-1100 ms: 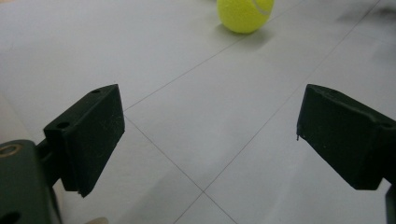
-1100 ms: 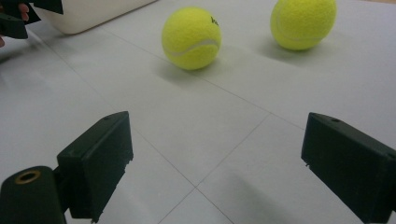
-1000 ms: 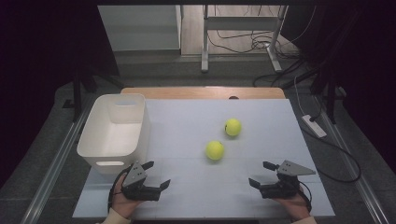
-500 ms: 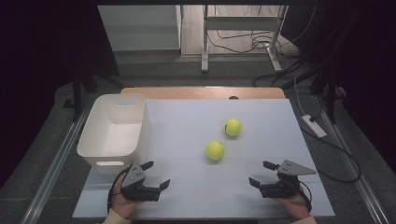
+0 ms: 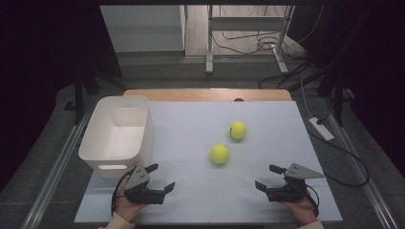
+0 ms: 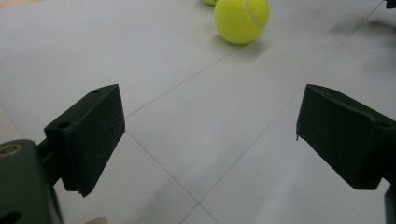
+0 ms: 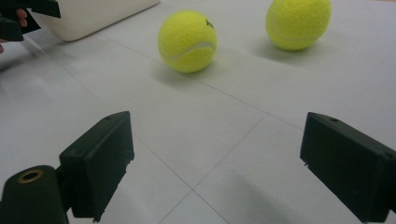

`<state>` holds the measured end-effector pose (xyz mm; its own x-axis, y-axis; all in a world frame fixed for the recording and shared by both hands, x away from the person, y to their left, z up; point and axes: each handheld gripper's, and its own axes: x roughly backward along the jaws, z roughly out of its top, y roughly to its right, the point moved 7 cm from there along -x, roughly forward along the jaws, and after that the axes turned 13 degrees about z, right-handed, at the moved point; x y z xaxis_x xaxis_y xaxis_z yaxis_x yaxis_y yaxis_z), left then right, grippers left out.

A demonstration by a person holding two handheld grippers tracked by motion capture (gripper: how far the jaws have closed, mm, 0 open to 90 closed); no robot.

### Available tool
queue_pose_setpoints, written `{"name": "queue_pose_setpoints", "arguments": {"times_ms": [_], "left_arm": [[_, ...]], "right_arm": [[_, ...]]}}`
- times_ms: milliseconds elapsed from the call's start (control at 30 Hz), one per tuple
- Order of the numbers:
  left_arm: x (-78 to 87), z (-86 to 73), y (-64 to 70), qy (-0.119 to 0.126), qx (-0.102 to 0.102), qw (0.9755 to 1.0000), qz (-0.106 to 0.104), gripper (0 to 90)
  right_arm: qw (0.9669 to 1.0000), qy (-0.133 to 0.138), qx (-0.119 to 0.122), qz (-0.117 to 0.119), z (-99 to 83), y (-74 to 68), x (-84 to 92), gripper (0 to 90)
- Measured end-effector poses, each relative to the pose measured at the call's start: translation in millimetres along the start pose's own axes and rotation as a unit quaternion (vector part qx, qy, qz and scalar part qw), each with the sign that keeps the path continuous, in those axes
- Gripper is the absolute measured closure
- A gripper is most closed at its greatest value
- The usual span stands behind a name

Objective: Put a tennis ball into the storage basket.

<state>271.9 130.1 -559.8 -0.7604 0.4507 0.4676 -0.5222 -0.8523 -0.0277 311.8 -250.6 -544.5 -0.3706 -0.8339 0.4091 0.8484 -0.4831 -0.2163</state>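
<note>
Two yellow tennis balls lie on the white table: the nearer ball at the middle, the farther ball behind and right of it. My left gripper rests at the front left, open, nothing between its jaws, pointing toward the nearer ball. My right gripper rests at the front right, also open and empty, facing both balls. A white bin stands at the left, just behind the left gripper.
The table's wooden far edge lies behind the balls. A power strip and cables lie on the floor to the right. Metal desk legs stand beyond the table. Open tabletop lies between the grippers and the balls.
</note>
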Motion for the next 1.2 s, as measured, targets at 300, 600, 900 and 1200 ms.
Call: {"name": "queue_pose_setpoints", "arguments": {"times_ms": [300,600,900,1200], "left_arm": [[-2.0,4.8,0.0,0.001,0.008,1.0000,0.000,8.8],[1.1,14.4,0.4,0.004,0.005,0.9999,-0.015,8.8],[4.5,21.1,4.8,-0.013,0.003,0.9999,-0.009,8.9],[3.6,25.6,4.6,-0.028,0.010,0.9995,-0.007,8.2]], "right_arm": [[1.0000,0.001,-0.003,0.006,-1.1,-0.7,0.0,10.3],[0.9998,0.006,-0.017,0.002,-2.9,-1.1,1.4,10.4],[0.9998,0.010,-0.019,-0.002,-1.1,-1.5,-0.4,10.4],[0.9998,0.006,-0.017,-0.009,-0.5,-1.2,-3.4,10.4]]}}
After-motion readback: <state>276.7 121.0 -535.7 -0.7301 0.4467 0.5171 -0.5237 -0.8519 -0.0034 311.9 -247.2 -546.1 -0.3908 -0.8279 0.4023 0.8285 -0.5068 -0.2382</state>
